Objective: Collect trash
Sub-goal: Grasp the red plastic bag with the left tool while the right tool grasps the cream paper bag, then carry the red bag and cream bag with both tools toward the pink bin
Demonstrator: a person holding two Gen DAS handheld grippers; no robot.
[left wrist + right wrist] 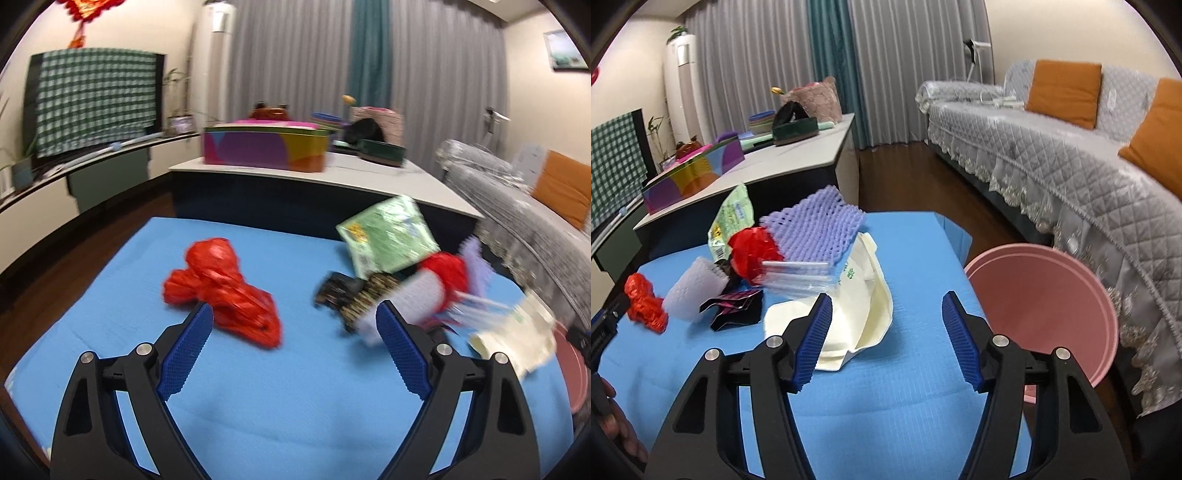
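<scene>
Trash lies scattered on a blue mat (288, 376) (912, 266). A crumpled red plastic bag (221, 291) (642, 302) sits just beyond my left gripper (293, 314), whose jaws stand wide open and empty. Further right are a green snack packet (388, 236) (733, 218), a dark foil wrapper (351, 295) (733, 308), white foam netting (694, 291), purple foam netting (816, 225), a red net ball (753, 251) and clear plastic sleeves (798, 277). A cream paper bag (864, 299) (517, 336) lies by the left finger of my right gripper (882, 314), which is open with nothing between its pads.
A pink basin (1045, 302) stands off the mat's right edge, beside a grey quilted sofa (1052, 147) with orange cushions. Behind the mat is a low white table (332, 177) bearing a colourful box (266, 147) and other items. A hand (613, 428) shows at bottom left in the right wrist view.
</scene>
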